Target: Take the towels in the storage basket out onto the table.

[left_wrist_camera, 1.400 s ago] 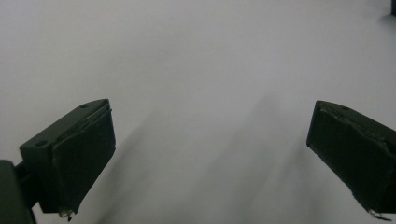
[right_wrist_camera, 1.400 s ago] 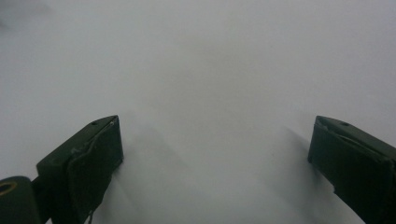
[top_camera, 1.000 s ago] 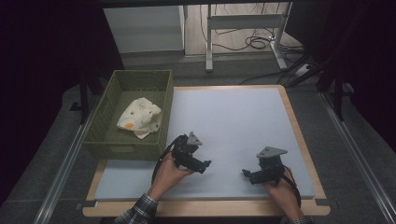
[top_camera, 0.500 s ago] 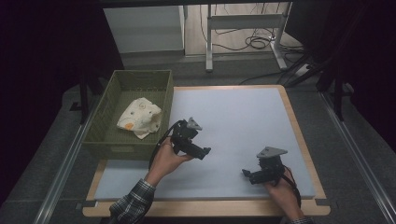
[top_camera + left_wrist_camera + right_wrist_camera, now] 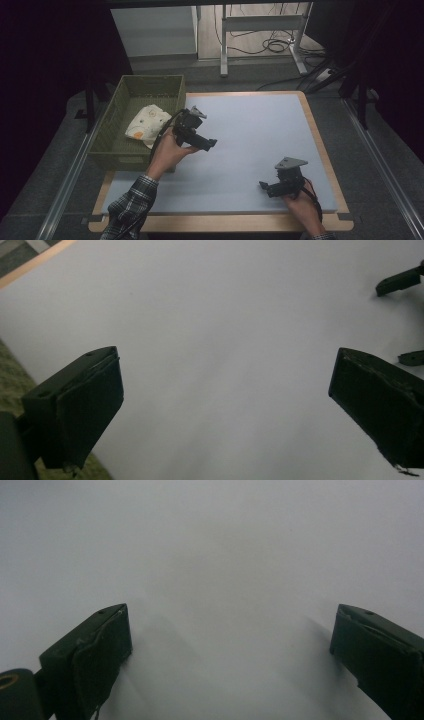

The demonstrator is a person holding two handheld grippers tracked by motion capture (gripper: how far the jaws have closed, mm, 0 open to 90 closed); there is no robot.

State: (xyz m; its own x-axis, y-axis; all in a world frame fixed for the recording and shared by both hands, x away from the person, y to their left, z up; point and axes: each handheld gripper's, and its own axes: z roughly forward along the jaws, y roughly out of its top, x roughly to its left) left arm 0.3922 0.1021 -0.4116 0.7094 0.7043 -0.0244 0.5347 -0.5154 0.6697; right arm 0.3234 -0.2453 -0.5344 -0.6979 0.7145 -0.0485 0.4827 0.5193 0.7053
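1. Pale blue mat (image 5: 250,145) on a wooden table, dark room all around, cables on the floor far behind.
2. Green basket (image 5: 116,130) just left of the left gripper (image 5: 202,141), at the table's left edge.
3. Inside the basket: a crumpled white cloth (image 5: 145,125) with orange and yellow spots, bunched up soft and lumpy, leaning toward the basket's near-right side.
4. Left gripper held up in the hand, close beside the basket's right wall, tips pointing away from the cloth and out over the mat.
5. Left gripper jaws spread wide in the left gripper view (image 5: 225,405), nothing between them, only bare mat below.
6. Right gripper (image 5: 264,187) low over the mat near the front right corner, well apart from the cloth.
7. Right gripper jaws also spread wide (image 5: 230,650), holding nothing.
8. Step in hand, most likely: getting ready to reach for the cloth. Nothing picked up yet.
9. Next move probably calls for turning the left gripper back toward the basket, dipping over the wall, and pinching a raised fold of the cloth.
10. Soft cloth may slip or drag, so a good bite on a thick fold looks wise.
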